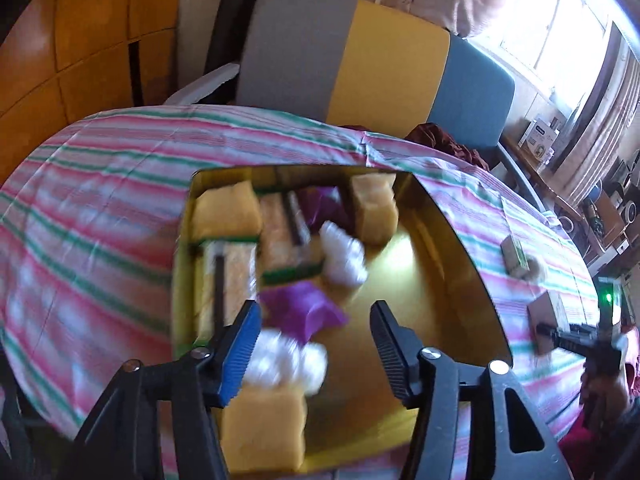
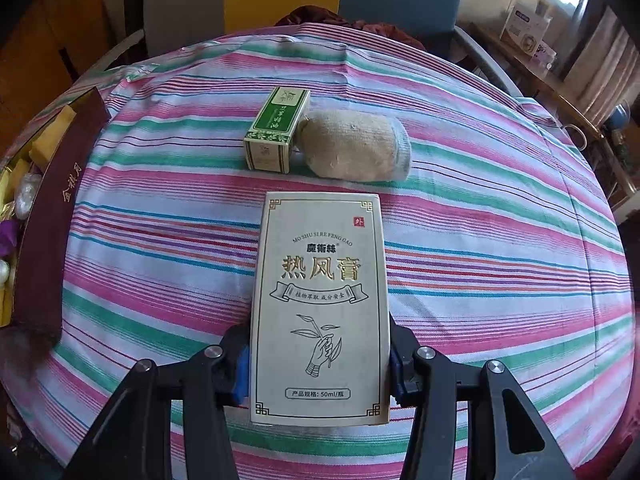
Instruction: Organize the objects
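Note:
My right gripper (image 2: pixel 320 356) is shut on a tall cream box with gold Chinese letters (image 2: pixel 320 304), held over the striped tablecloth (image 2: pixel 500 220). Beyond it lie a small green box (image 2: pixel 276 130) and a beige rolled sock (image 2: pixel 356 150), touching each other. My left gripper (image 1: pixel 316 344) is open and empty above a gold-lined open box (image 1: pixel 452 264) that holds yellow wrapped blocks (image 1: pixel 228 210), purple wrappers (image 1: pixel 300 310) and white wrapped pieces (image 1: pixel 344 254). The left view is blurred. The right gripper (image 1: pixel 576 336) with its cream box (image 1: pixel 550 322) shows at the right edge there.
The open box's maroon wall (image 2: pixel 48 220) stands at the left edge of the right wrist view. A chair with grey, yellow and blue back panels (image 1: pixel 384 60) stands behind the table. A cluttered shelf (image 1: pixel 600 200) is at the far right.

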The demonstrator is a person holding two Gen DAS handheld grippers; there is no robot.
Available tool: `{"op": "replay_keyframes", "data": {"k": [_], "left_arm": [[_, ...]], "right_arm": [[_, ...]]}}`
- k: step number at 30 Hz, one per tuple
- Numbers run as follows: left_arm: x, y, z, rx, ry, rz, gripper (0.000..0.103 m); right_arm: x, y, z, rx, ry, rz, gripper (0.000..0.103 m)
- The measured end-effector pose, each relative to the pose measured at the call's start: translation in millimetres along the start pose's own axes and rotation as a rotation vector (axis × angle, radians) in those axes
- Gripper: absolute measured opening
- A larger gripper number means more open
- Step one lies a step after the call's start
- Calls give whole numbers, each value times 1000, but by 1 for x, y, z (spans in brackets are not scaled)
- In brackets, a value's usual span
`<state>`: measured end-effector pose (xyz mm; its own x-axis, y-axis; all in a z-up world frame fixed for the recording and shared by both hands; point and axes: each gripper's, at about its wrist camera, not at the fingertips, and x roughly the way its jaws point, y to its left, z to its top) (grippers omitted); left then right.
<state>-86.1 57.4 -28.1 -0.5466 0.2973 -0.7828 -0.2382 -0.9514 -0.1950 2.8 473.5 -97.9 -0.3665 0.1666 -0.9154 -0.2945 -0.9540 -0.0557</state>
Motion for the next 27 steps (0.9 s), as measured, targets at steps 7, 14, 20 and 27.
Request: {"op": "replay_keyframes", "data": {"k": [7,14,20,27], "left_arm": [[-19,21,-21,-27,-37,17,55],[-29,36,-29,-68,-63,9,55],[-33,48,-36,-85,-64,10,55],[-32,62,-44,-114,-47,14,55]], "right_arm": [[-16,7,6,18,-16,-9,51],[-84,89,30,-66,-152,176,51],[-100,203,36,-216,-155,307,51],[-49,284,27,-257,-3,319,51]]}}
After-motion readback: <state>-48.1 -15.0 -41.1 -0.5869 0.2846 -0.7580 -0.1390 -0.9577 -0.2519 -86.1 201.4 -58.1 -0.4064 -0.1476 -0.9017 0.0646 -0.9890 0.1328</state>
